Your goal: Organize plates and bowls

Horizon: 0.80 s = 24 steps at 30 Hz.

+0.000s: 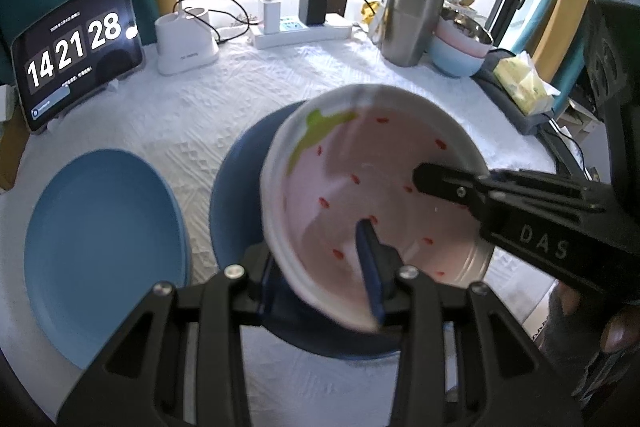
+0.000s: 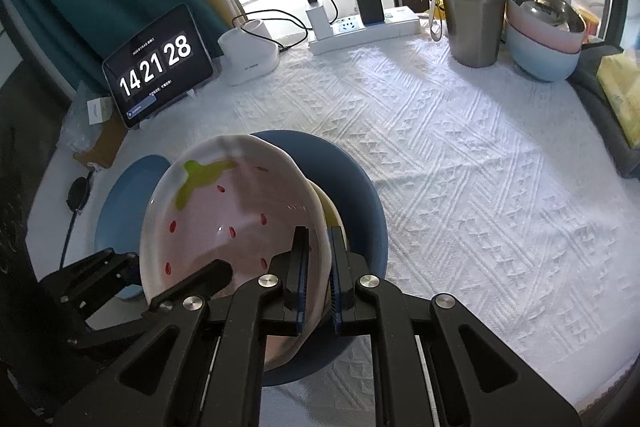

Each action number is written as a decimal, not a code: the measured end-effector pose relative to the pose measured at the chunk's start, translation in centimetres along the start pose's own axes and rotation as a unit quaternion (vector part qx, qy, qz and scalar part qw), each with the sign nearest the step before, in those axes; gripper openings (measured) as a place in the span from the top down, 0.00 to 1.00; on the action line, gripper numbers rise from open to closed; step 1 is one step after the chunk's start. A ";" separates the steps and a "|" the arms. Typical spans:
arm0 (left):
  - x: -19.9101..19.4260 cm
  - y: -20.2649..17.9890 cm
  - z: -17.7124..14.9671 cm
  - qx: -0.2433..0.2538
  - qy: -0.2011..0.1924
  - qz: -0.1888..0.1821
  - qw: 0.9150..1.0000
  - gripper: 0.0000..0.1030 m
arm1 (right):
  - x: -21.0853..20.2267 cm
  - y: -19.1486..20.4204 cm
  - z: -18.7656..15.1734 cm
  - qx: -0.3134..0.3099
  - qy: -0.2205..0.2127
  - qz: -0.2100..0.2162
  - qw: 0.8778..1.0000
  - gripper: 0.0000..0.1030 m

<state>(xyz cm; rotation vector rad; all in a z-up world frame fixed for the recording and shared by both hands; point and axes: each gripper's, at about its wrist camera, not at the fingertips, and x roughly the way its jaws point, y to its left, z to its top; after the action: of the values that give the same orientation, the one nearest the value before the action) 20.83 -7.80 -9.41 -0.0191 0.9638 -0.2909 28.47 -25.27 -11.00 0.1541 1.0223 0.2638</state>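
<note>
A pink strawberry-pattern bowl (image 1: 360,163) with a white rim hangs tilted over a dark blue plate (image 1: 236,195) on the white cloth. My left gripper (image 1: 320,267) is shut on the bowl's near rim, one blue pad inside and the other under the outer wall. In the right wrist view my right gripper (image 2: 319,263) is shut on the right rim of the bowl (image 2: 224,211), above the dark blue plate (image 2: 360,195). One right finger (image 1: 440,183) reaches into the bowl from the right. A light blue plate (image 1: 104,247) lies flat to the left.
At the back stand a tablet clock (image 1: 76,55), a white holder (image 1: 184,43), a power strip (image 2: 360,27) with chargers, a steel tumbler (image 2: 468,7) and stacked pink and light blue bowls (image 2: 544,43). A tissue pack (image 1: 520,87) lies at the right edge.
</note>
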 end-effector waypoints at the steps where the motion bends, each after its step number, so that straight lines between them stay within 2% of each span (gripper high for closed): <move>1: 0.0 0.0 0.0 0.000 0.000 0.000 1.000 0.63 | 0.0 0.1 0.0 -0.001 0.000 -0.003 1.000 0.90; 5: -0.3 -0.1 0.0 0.005 -0.006 0.014 1.000 0.63 | 0.1 0.5 0.1 -0.012 0.003 -0.015 1.000 0.90; 7: -0.5 0.2 -0.1 0.006 -0.011 0.025 1.000 0.63 | 0.1 0.7 0.0 -0.019 0.000 -0.023 1.000 0.85; 9: -0.4 0.6 -0.1 0.004 -0.008 0.024 1.000 0.63 | 0.1 1.0 -0.2 -0.022 -0.004 -0.016 1.000 0.74; 10: -0.4 0.7 -0.2 0.003 -0.009 0.021 1.000 0.63 | 0.1 1.2 -0.1 -0.029 -0.006 -0.017 0.999 0.73; 14: -0.4 0.8 -0.1 0.003 -0.010 0.020 1.000 0.63 | 0.4 1.9 -0.1 -0.042 -0.004 -0.036 0.998 0.72; 19: -0.3 0.9 -0.1 0.002 -0.011 0.016 1.000 0.63 | 0.3 2.0 -0.3 -0.047 -0.006 -0.035 0.998 0.72; 23: -0.1 0.9 0.0 0.004 -0.012 0.015 1.000 0.63 | -0.5 1.8 -0.5 -0.045 -0.019 -0.032 0.998 0.72; 24: -0.1 0.9 0.0 0.004 -0.012 0.012 1.000 0.63 | -1.0 1.9 -0.5 -0.049 -0.034 -0.039 0.997 0.70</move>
<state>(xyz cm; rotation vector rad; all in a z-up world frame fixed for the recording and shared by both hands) 20.97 -6.90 -9.47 -0.0040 0.9391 -0.2719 27.30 -23.75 -9.96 0.0344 0.9435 0.2357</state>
